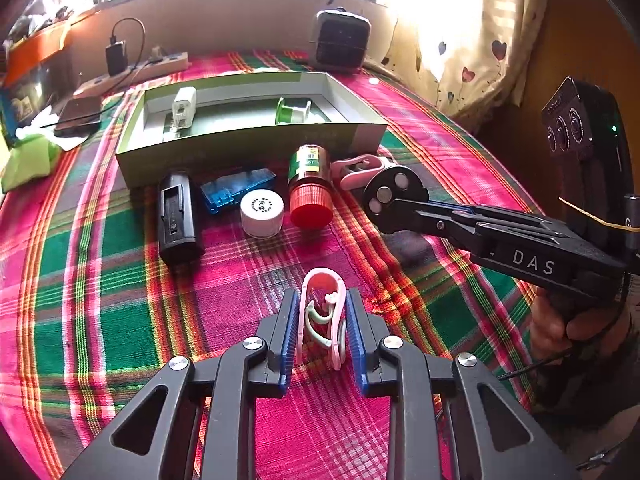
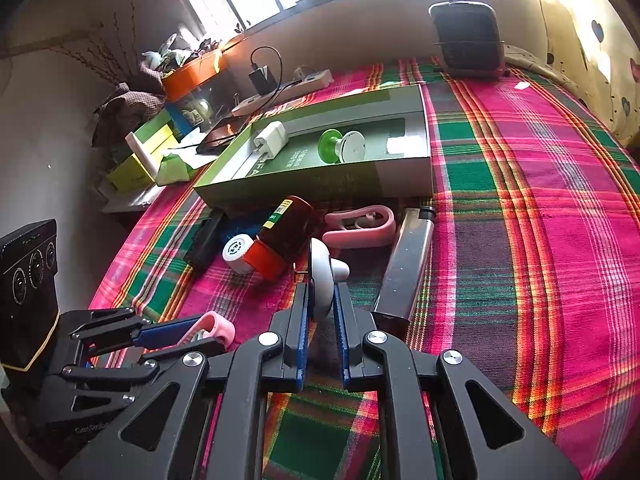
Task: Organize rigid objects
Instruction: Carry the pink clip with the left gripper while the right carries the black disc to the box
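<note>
**Both grippers loaded; loose items in a row before the open box**

A plaid cloth [image 1: 100,280] in pink, green and orange is spread over the whole work surface. A shallow green box [image 1: 248,144] is set open on it, towards the window. Inside the box, a white plug adapter [image 1: 184,108] is placed at the left and a green spool [image 1: 294,110] towards the right.

The loose items are lined up just in front of the box's near wall: a black case [image 1: 176,216], a blue transparent case [image 1: 236,190], a white-capped bottle [image 1: 262,212] and a brown bottle with a red cap [image 1: 310,188], the latter laid on its side. A second pink clip [image 2: 360,226] and a long dark bar [image 2: 404,264] are seen beside the brown bottle in the right wrist view.

The left gripper [image 1: 322,332] is clamped on a pink clip [image 1: 322,316], which is held close above the cloth, nearer than the row.

The right gripper [image 2: 320,308] is closed on a white round disc [image 2: 320,276], gripped edge-on between the blue pads, near the red cap
</note>
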{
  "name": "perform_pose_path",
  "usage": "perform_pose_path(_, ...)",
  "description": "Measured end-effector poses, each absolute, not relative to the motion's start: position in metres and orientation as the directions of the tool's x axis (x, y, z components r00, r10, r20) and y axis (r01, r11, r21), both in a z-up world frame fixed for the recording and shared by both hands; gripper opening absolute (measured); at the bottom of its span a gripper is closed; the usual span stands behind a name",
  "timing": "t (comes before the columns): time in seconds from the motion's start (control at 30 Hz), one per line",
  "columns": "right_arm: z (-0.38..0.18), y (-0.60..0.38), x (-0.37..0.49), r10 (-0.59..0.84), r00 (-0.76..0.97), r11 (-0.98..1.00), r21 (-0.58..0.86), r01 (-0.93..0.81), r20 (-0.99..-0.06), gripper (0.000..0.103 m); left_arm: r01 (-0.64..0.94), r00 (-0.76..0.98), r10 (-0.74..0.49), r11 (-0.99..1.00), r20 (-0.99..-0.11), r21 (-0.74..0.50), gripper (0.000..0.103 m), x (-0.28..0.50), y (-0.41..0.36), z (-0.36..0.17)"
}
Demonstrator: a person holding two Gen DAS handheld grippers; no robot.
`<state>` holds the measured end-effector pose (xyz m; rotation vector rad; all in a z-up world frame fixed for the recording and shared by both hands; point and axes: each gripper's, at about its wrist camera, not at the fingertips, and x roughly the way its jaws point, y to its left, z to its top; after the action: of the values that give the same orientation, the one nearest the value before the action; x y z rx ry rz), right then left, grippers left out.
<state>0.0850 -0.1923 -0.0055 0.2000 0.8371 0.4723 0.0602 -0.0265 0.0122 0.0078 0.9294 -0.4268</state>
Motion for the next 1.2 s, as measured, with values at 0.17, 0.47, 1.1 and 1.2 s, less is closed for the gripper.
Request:
perform_pose_path(0.17, -0.003, -0.193, 0.084, 0.478, 0.578, 0.878, 0.352, -0.324, -0.662, 0.013, 0.354, 0.531, -0.354, 0.918, -0.770, -0.178, 0.022, 0.060, -0.024, 0.017)
perform_pose_path(0.47, 0.008, -0.198, 0.084, 0.480, 0.596, 0.878, 0.351, -0.327, -0.644, 0.013, 0.335, 0.564, -0.351, 0.924, -0.747, -0.182, 0.022, 0.069, -0.016, 0.035)
perform_pose_path(1.1, 0.045, -0.212, 0.142, 0.438, 0.649, 0.899, 0.315, -0.305, -0.622, 0.013, 0.239, 0.649, -0.282, 0.957, -0.707, -0.163, 0.022, 0.149, 0.022, 0.064)
perform_pose_path(1.2, 0.047, -0.213, 0.156, 0.432, 0.650, 0.902, 0.316, -0.296, -0.625, 0.013, 0.228, 0.648, -0.276, 0.960, -0.710, -0.165, 0.022, 0.163, 0.025, 0.064)
